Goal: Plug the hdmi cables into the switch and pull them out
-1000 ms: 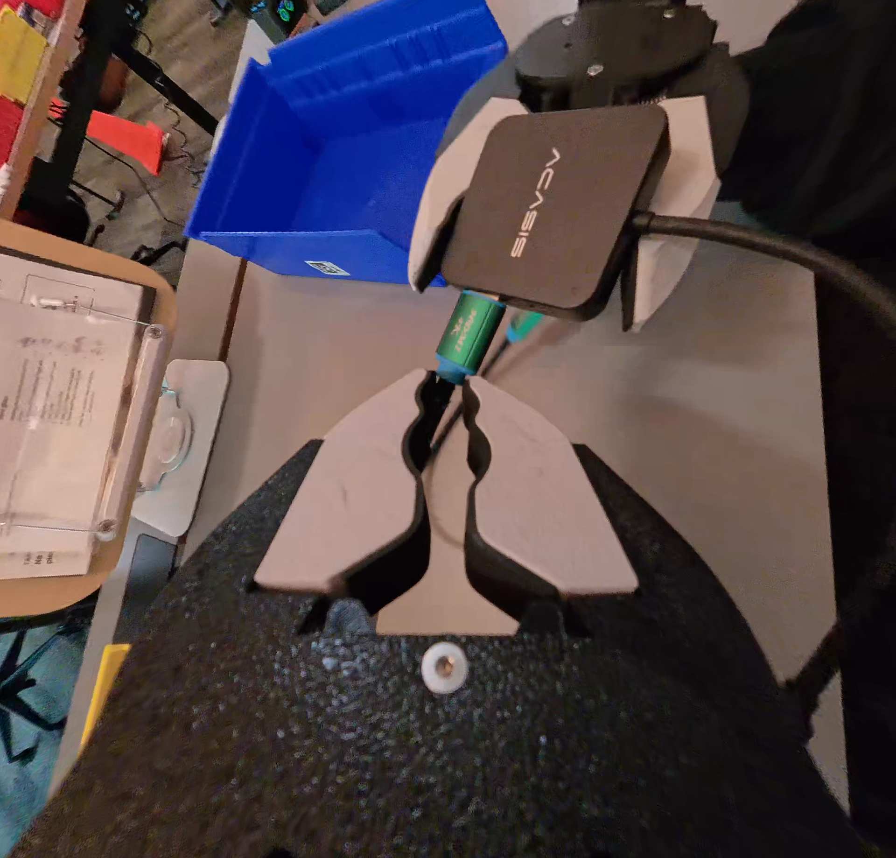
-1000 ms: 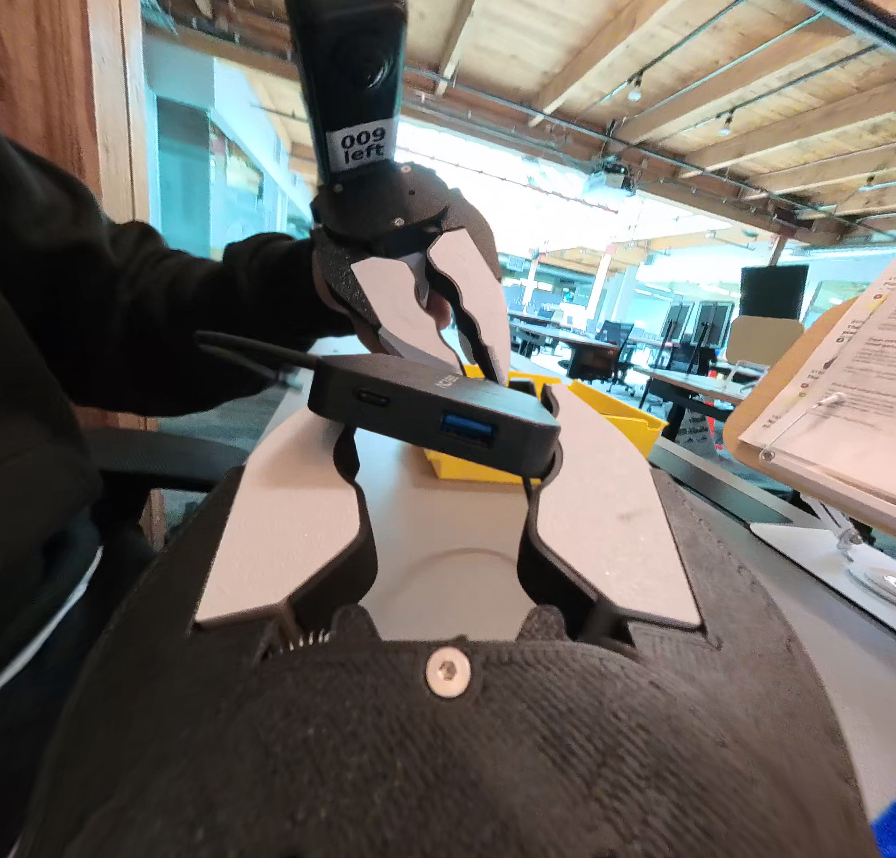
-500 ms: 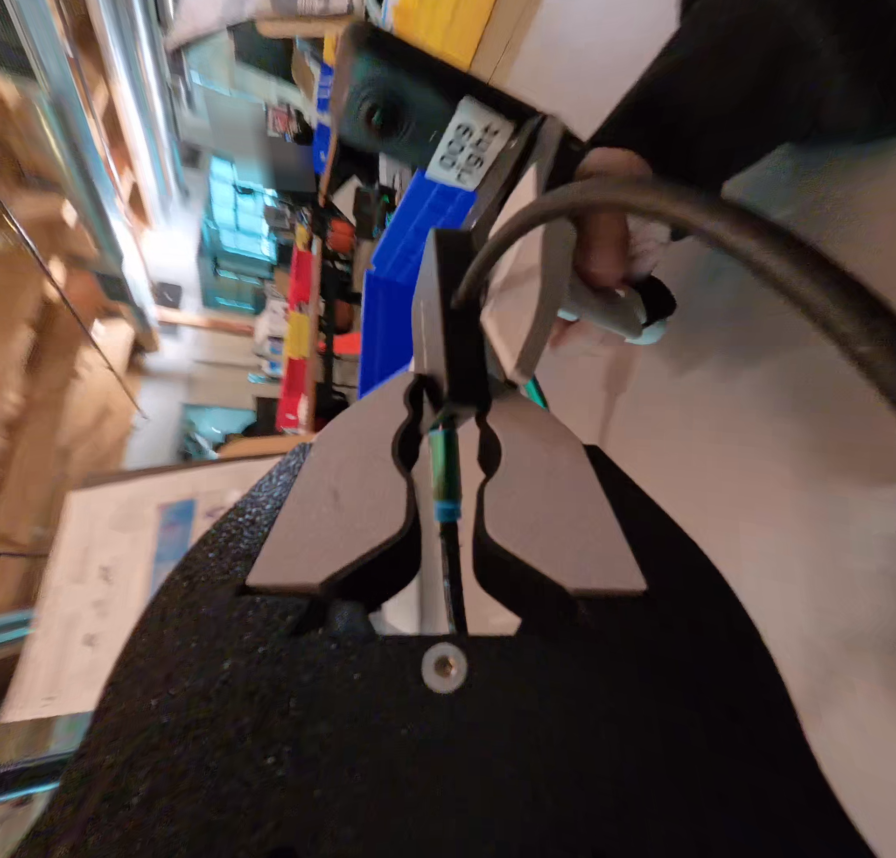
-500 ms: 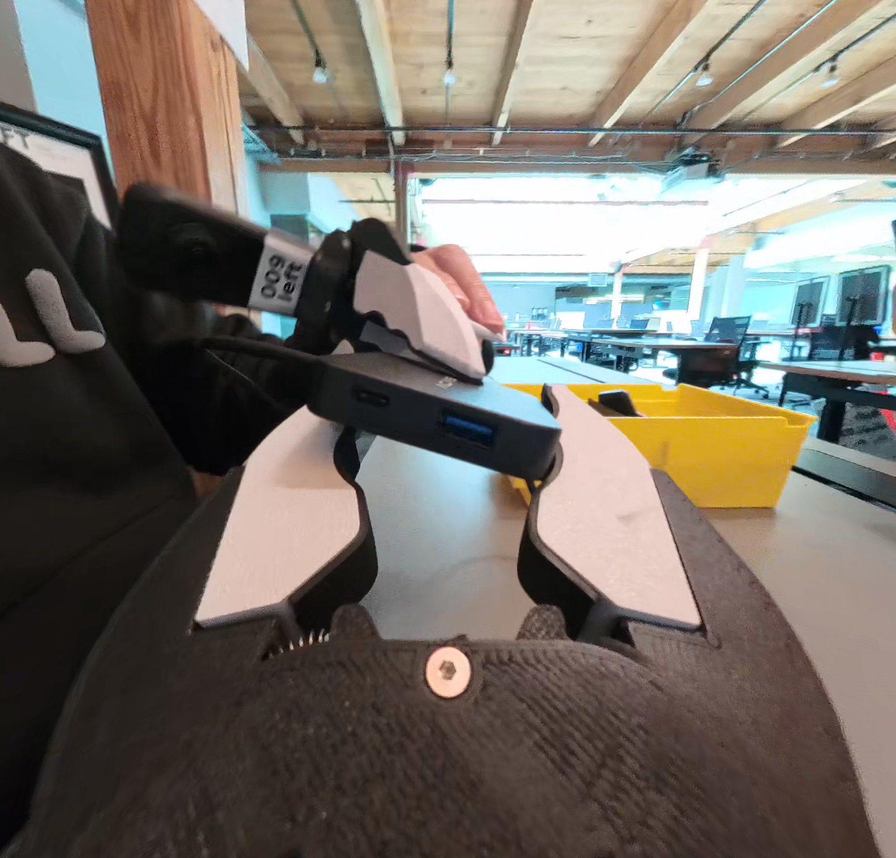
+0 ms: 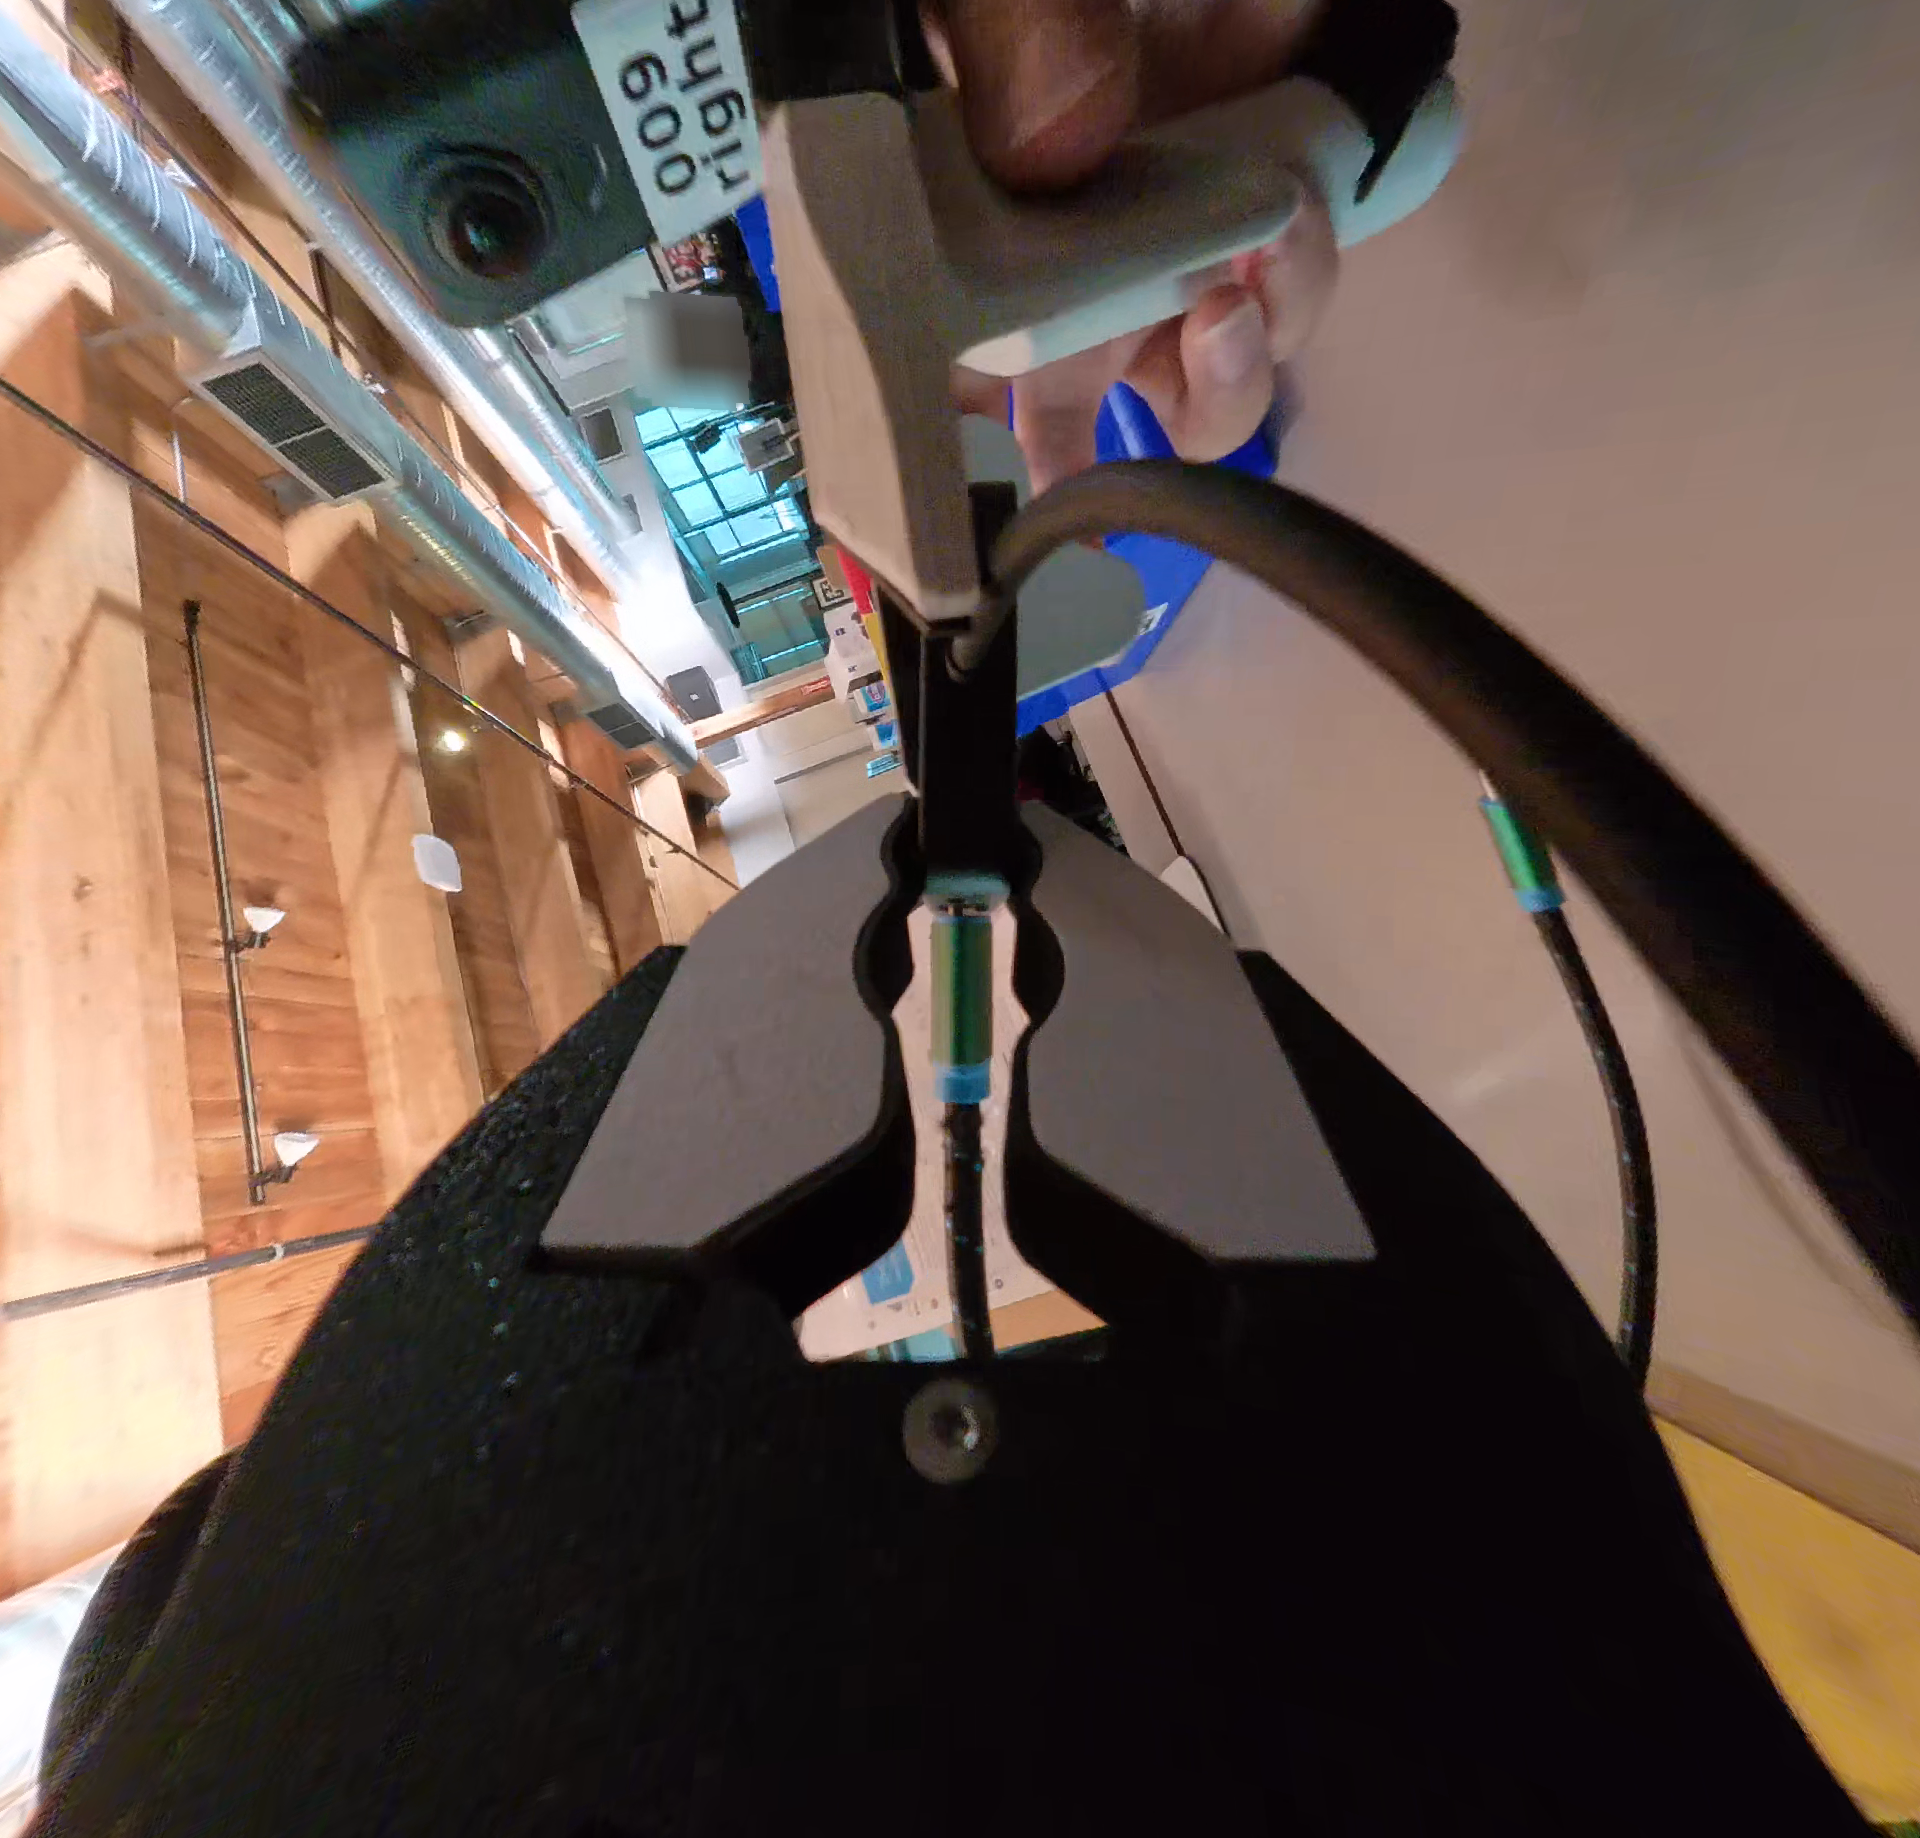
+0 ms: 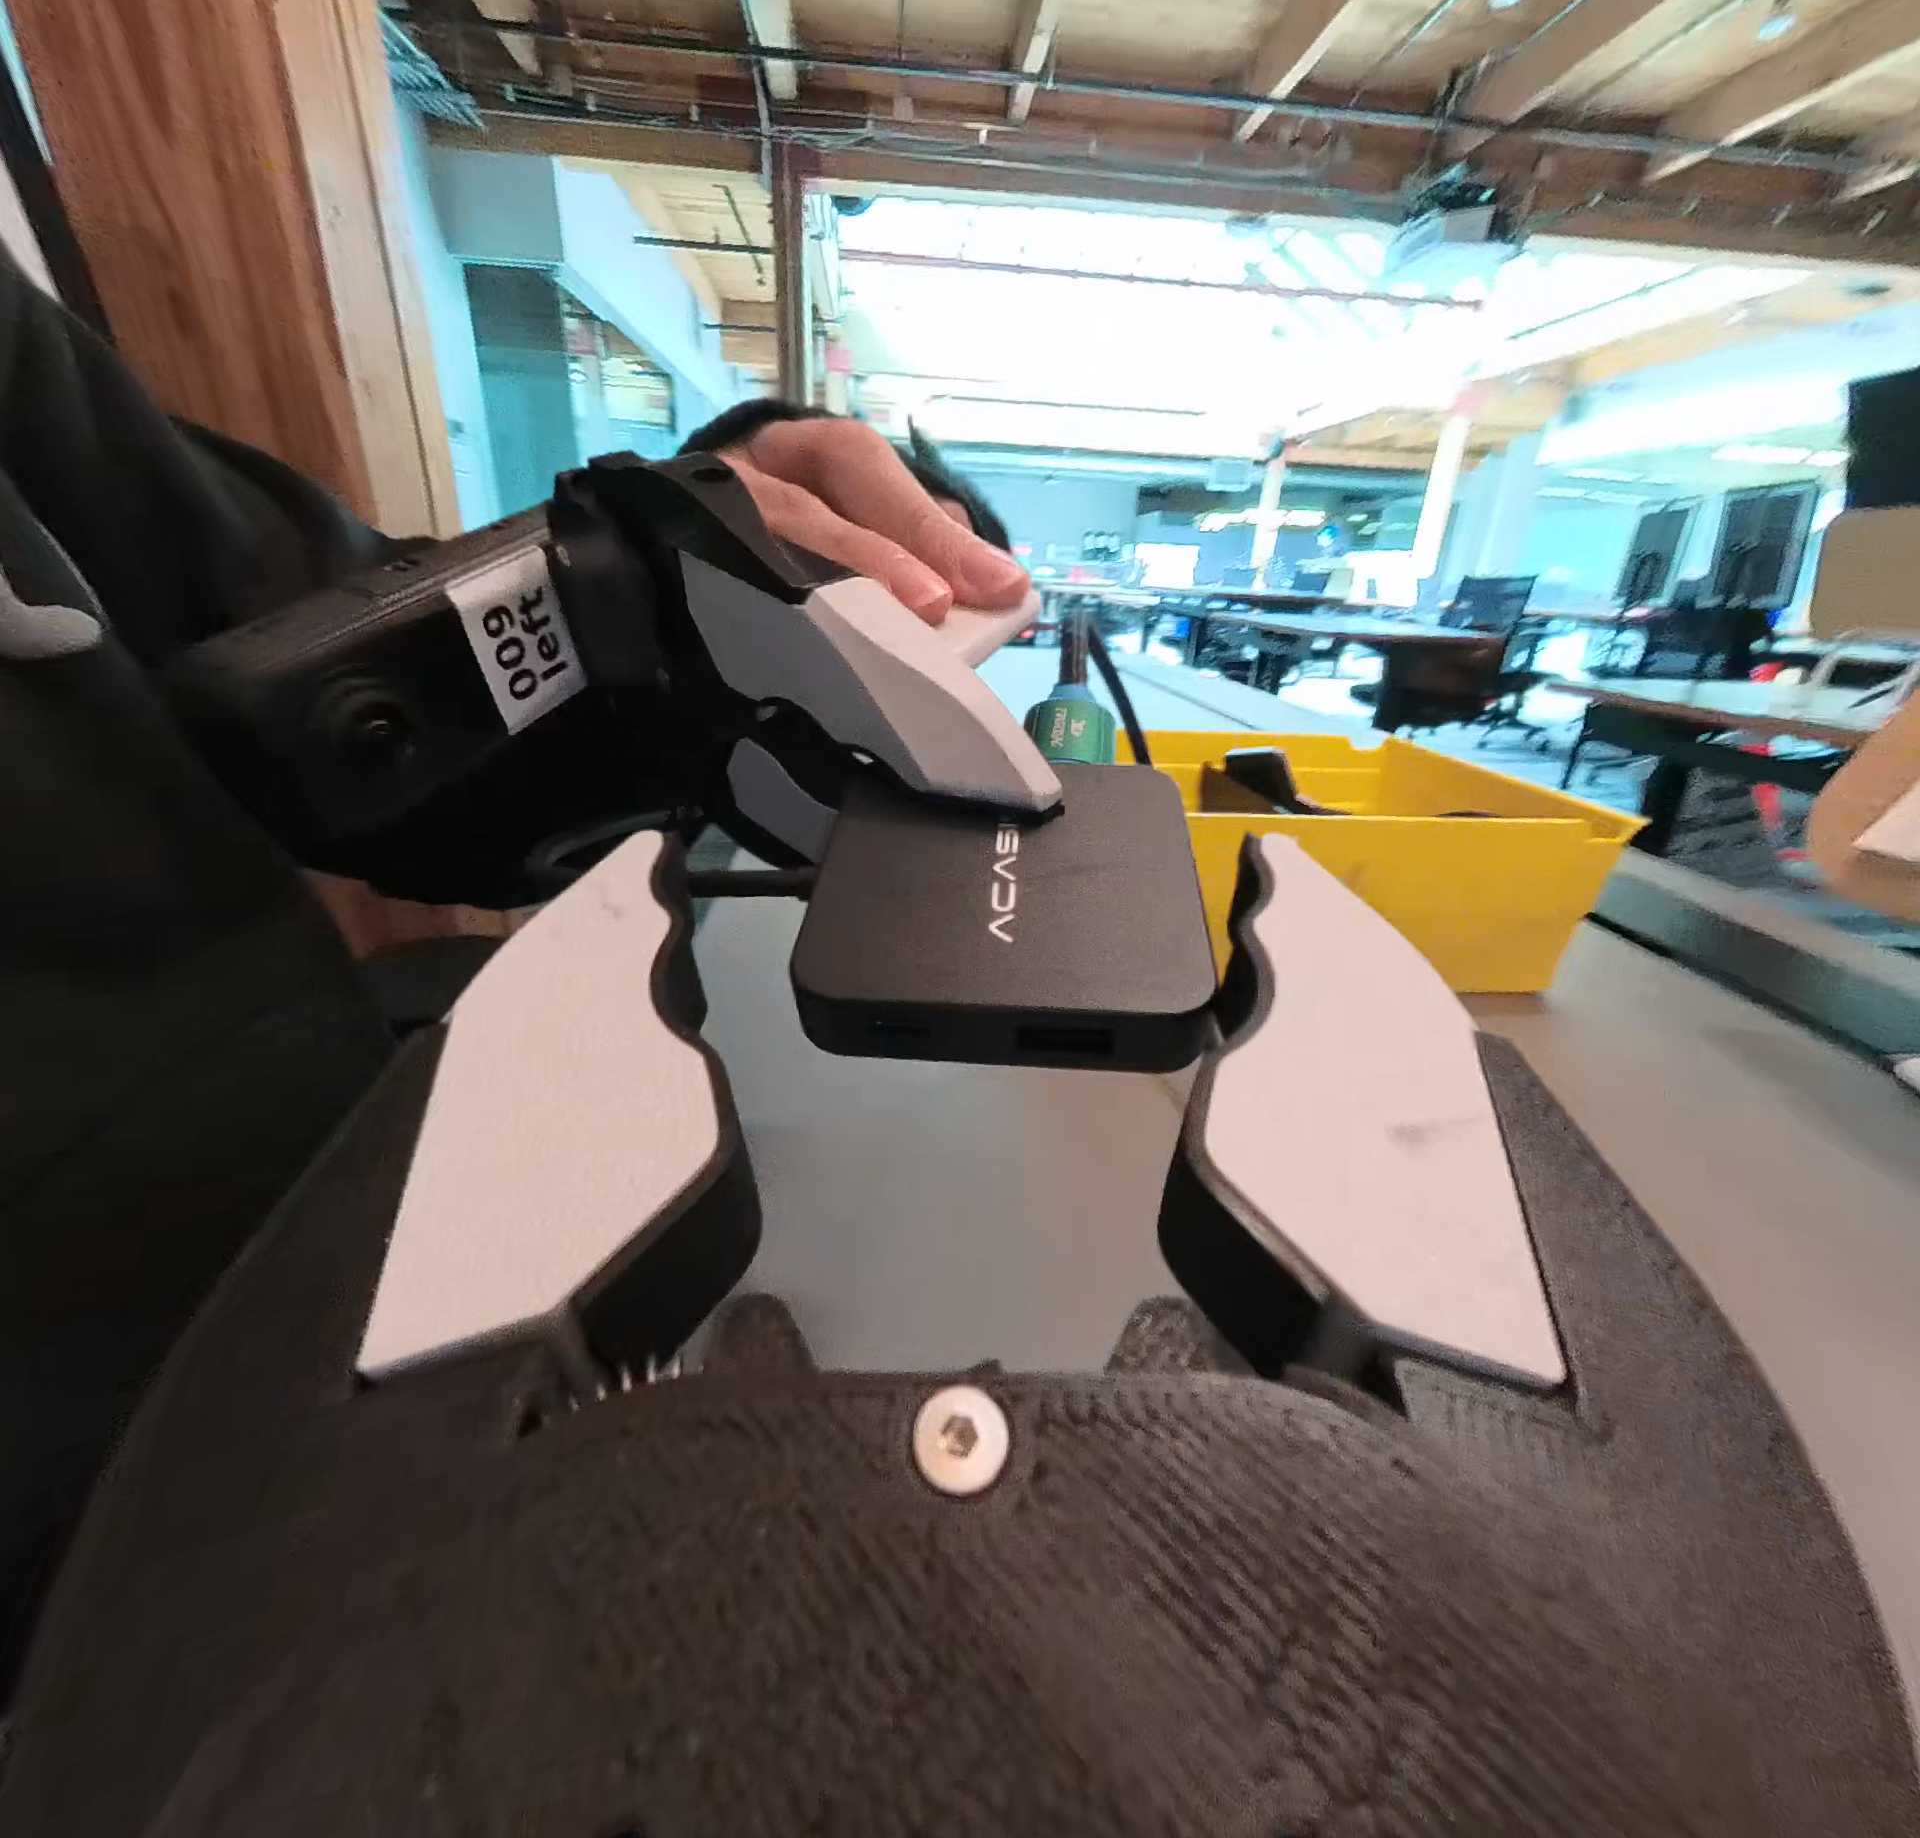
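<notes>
The black switch hangs above the table. My left gripper is shut on its edge, one finger on top and one below. A green HDMI plug sits in the switch's port and lies in the gap between my left fingers; it also shows behind the switch in the right wrist view. My right gripper is open around the switch, with a gap at its left finger. A second green plug hangs free on its cable. The switch's own thick black cable arcs to the right.
A yellow bin stands on the grey table just behind the switch. A blue bin shows past the right gripper. A paper stand's edge is at the far right. A person's dark sleeve fills the left.
My left gripper rolled onto its side, slid forward over the green plug and closed on the switch's edge. My right gripper's jaws widened off the switch, which now shows its top face.
</notes>
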{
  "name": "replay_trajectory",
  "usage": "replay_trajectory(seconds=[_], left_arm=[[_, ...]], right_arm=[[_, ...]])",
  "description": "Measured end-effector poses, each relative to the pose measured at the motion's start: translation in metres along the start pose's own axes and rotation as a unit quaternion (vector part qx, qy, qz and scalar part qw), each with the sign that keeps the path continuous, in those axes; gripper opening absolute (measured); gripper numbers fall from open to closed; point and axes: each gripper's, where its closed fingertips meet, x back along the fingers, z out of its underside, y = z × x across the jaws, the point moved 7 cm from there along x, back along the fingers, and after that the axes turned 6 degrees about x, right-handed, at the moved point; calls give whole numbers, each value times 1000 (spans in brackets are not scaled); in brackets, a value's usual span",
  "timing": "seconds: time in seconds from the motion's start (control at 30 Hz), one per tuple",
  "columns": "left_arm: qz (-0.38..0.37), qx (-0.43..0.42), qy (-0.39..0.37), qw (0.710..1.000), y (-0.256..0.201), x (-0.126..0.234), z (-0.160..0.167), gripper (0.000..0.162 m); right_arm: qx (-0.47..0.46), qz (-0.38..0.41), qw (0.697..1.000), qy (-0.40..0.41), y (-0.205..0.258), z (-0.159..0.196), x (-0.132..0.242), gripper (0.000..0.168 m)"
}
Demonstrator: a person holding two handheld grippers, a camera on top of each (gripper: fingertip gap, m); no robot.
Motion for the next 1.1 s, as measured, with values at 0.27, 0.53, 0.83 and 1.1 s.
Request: replay_trajectory(seconds=[0.27, 0.53, 0.83, 1.1], left_arm=[[-11, 2, -8, 1000, 2, 0, 3, 14], [-7, -71, 18, 997, 5, -10, -5, 14], [2, -45, 43, 998, -1, -13, -2, 14], [167, 376, -12, 911, 28, 8, 26, 32]], right_arm=[[30, 25, 999, 34, -6, 5, 22, 84], [5, 26, 997, 70, -7, 9, 10, 87], [27, 32, 996, 82, -9, 12, 8, 84], [64, -17, 998, 14, -2, 20, 27, 84]])
